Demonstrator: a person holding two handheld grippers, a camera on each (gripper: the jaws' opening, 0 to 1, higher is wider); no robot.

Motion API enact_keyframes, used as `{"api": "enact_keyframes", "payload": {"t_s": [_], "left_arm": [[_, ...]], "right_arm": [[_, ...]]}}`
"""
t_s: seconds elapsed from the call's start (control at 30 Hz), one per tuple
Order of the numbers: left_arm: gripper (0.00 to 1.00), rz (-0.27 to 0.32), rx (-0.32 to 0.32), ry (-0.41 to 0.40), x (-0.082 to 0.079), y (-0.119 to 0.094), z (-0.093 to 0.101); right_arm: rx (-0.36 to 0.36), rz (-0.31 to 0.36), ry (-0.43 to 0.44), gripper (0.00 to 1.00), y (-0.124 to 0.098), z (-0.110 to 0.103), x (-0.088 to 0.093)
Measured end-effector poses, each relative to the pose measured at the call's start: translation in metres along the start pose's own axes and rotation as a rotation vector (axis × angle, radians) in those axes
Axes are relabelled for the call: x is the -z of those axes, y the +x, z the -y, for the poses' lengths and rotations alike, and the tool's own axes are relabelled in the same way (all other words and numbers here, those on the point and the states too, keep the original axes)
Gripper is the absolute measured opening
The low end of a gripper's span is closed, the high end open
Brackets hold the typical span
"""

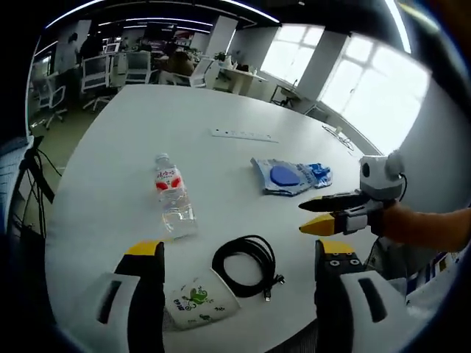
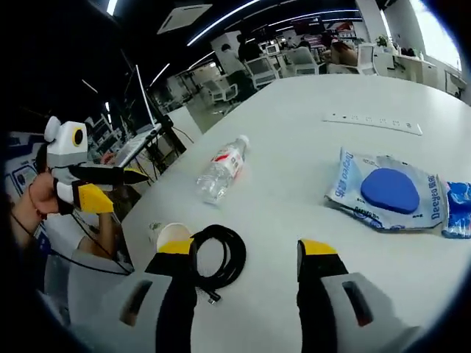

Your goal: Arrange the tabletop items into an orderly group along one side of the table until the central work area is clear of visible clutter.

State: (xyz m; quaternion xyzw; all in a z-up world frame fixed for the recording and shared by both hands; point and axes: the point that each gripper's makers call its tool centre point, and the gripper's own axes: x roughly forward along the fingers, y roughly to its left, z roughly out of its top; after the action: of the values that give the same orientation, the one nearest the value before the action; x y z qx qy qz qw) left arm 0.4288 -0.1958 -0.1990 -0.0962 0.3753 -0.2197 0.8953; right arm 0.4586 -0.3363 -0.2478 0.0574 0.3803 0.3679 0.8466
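I see a clear plastic water bottle with red label lying flat; at its 5 o'clock a coiled black cable, a small white printed packet; at 3 o'clock a blue-and-white pouch.

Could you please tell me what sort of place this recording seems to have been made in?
Most likely an open-plan office. A large white meeting table has a built-in power strip, office chairs and desks stand behind it, and linear ceiling lights run overhead beside big windows.

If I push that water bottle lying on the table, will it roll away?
Probably, sideways. The water bottle lies on its side on the smooth white table, and its body looks round. It looks clear and nearly empty, so it is likely light and easy to shove.
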Motion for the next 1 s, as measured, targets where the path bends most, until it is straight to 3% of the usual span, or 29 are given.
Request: {"api": "enact_keyframes", "payload": {"t_s": [0.63, 1.0], "left_arm": [[0.86, 0.014, -0.013, -0.05, 0.02, -0.024, -0.01], [0.85, 0.021, -0.012, -0.072, 0.03, -0.033, -0.016]], "right_arm": [[-0.025, -0.141, -0.092, 0.51, 0.044, -0.027, 0.029], [0.029, -0.235, -0.164, 0.45, 0.071, -0.023, 0.046]]}}
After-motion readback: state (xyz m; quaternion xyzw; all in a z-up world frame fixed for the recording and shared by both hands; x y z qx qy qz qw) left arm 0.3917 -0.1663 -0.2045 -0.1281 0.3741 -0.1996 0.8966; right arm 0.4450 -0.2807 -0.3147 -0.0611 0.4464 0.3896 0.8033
